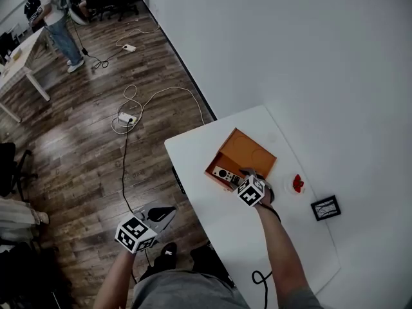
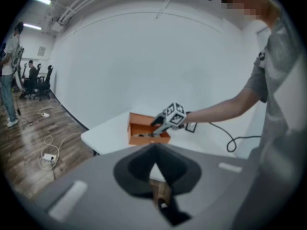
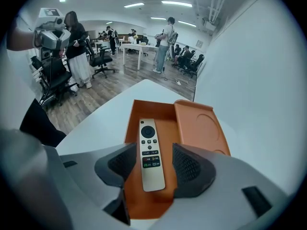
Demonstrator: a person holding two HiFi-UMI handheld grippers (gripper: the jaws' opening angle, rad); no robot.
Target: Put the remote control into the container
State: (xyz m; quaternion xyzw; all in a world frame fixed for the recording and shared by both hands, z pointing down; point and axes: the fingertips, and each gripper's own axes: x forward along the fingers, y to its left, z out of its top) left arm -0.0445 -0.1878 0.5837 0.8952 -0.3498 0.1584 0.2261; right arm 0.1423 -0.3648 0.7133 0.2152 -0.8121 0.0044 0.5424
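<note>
White surface [image 1: 212, 153], wood floor [image 1: 84, 147] beyond. Remote [image 3: 150, 150] lay flat inside orange container [image 3: 165, 114], long axis running straight away from right gripper [image 3: 153, 163]. Its jaws stood apart either side of the remote, not touching it. Left gripper [image 2: 154, 152] hung well off the surface, jaws together, empty (the farther one). Button print unreadable; no brand seen.

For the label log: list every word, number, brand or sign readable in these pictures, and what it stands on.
Slim pale-gold remote control in the orange box container: button icons and small coloured labels, too blurred to read.
Black-and-white marker cubes: square patterns only, no letters.
Small black-framed picture on the white table: no legible text.
Nothing else readable.
</note>
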